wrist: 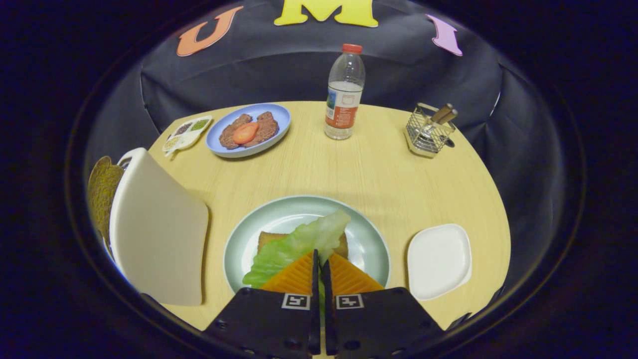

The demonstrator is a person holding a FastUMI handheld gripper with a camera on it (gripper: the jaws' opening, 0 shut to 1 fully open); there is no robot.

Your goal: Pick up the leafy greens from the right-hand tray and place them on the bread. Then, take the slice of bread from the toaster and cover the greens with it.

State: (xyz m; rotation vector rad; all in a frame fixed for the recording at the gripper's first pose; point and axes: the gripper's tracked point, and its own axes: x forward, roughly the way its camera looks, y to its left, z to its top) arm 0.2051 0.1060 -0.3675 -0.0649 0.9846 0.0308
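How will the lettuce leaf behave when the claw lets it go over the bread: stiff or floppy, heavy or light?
The lettuce is probably floppy: held in the nearly closed claw, it drapes over the bread on the plate with a ruffled edge. It looks thin, so likely light, and it may cling to a finger on release. It should lie flat, not roll.

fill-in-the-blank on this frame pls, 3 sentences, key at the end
1. The gripper is shut on the ____.
2. The bread under the greens lies on the green ____.
3. The white tray to the right of the plate is ____.

Missing words: greens; plate; empty
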